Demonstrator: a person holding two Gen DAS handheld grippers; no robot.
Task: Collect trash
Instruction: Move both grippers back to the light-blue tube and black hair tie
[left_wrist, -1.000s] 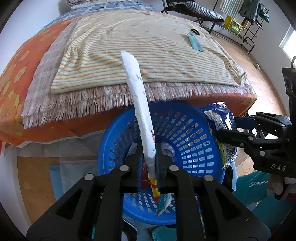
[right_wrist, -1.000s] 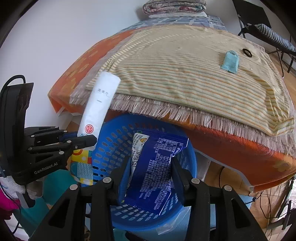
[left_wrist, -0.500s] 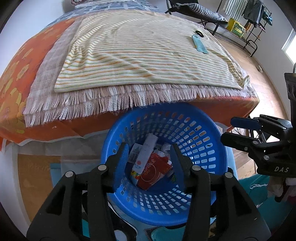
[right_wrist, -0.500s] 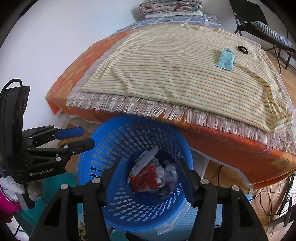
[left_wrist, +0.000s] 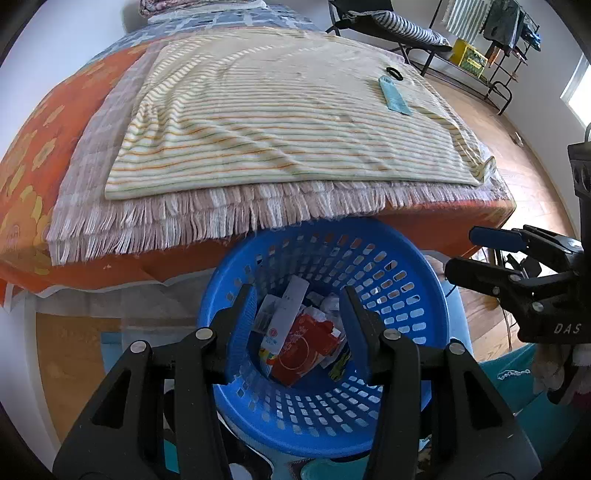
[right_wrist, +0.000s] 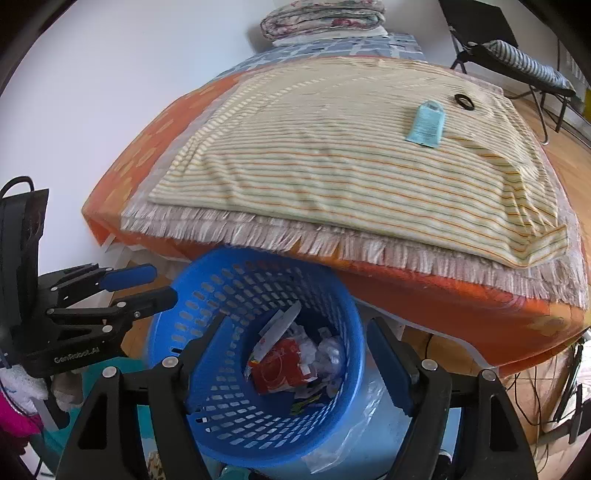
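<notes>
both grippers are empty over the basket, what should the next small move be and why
Probably lift the right gripper out of the blue basket and carry it toward the light blue packet on the striped blanket. Its jaws have just been opening with nothing between them, the wrappers lie inside, and the packet looks like leftover trash.

A bed (right_wrist: 424, 295) with a striped blanket (left_wrist: 288, 125) stands against a white wall (right_wrist: 110, 74); wooden floor (left_wrist: 517, 155), daylit window (left_wrist: 576, 85) beyond
</notes>
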